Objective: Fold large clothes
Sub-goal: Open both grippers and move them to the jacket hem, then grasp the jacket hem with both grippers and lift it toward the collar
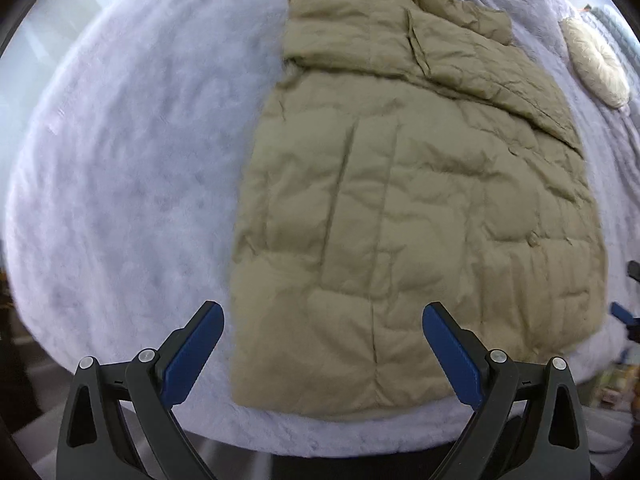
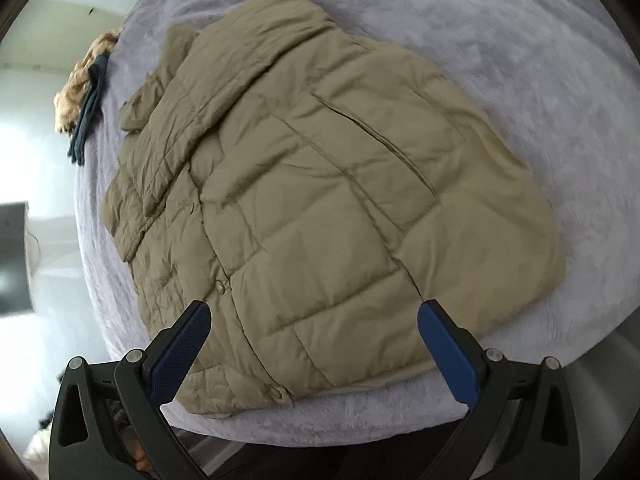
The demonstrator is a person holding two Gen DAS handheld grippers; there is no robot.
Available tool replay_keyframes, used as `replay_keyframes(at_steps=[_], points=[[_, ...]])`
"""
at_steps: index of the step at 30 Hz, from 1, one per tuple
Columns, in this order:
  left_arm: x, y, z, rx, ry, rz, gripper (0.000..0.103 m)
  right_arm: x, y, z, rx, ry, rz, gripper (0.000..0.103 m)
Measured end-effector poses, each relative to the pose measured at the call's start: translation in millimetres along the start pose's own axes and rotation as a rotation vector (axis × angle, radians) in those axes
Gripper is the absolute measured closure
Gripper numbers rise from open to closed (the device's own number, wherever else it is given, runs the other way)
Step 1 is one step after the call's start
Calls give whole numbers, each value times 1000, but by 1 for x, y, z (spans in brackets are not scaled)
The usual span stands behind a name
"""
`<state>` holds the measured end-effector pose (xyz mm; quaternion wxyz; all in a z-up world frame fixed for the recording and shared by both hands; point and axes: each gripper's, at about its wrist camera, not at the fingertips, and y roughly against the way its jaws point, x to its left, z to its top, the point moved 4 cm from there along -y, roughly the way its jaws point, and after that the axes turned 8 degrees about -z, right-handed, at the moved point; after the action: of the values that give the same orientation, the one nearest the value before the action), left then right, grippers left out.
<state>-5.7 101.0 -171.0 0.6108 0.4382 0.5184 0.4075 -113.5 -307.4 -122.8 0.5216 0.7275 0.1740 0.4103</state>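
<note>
Already partly folded: khaki puffer jacket [image 1: 420,216] flat on the grey bed [image 1: 120,200], sleeve across its chest, left claw [image 1: 323,320] released above its hem. Likewise spread empty over that hem, right claw [image 2: 314,318]; halving left, probably.

the jacket [image 1: 420,220] lies flat on the blanket [image 1: 140,200], its sleeve folded across its upper part. in the left wrist view a cushion [image 1: 596,64] lies right of it, apart.
</note>
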Motion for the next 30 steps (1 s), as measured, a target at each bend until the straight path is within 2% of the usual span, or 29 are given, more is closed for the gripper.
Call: replay_keyframes(at_steps=[3, 7, 10, 14, 17, 20, 24, 27, 30], points=[[12, -2, -10, 18, 51, -80, 3, -20, -4, -6, 26, -69, 84, 0], [30, -5, -25, 61, 136, -191, 3, -49, -11, -16, 68, -168, 129, 0], [37, -7, -38, 83, 168, -225, 3, -74, -12, -22, 80, -257, 156, 0], [46, -21, -57, 158, 185, -279, 3, -100, -19, -30, 110, -358, 196, 0], [48, -41, -71, 227, 209, -294, 3, -111, -28, -34, 137, -405, 200, 0], [48, -57, -82, 273, 260, -341, 3, -116, -36, -39, 147, -436, 203, 0], [37, -69, -88, 293, 263, -390, 3, -123, -50, -40, 157, -469, 198, 0], [26, -74, -84, 274, 256, -417, 3, -123, -57, -39, 158, -483, 227, 0], [20, -78, -79, 244, 291, -452, 3, -120, -66, -34, 155, -491, 263, 0]])
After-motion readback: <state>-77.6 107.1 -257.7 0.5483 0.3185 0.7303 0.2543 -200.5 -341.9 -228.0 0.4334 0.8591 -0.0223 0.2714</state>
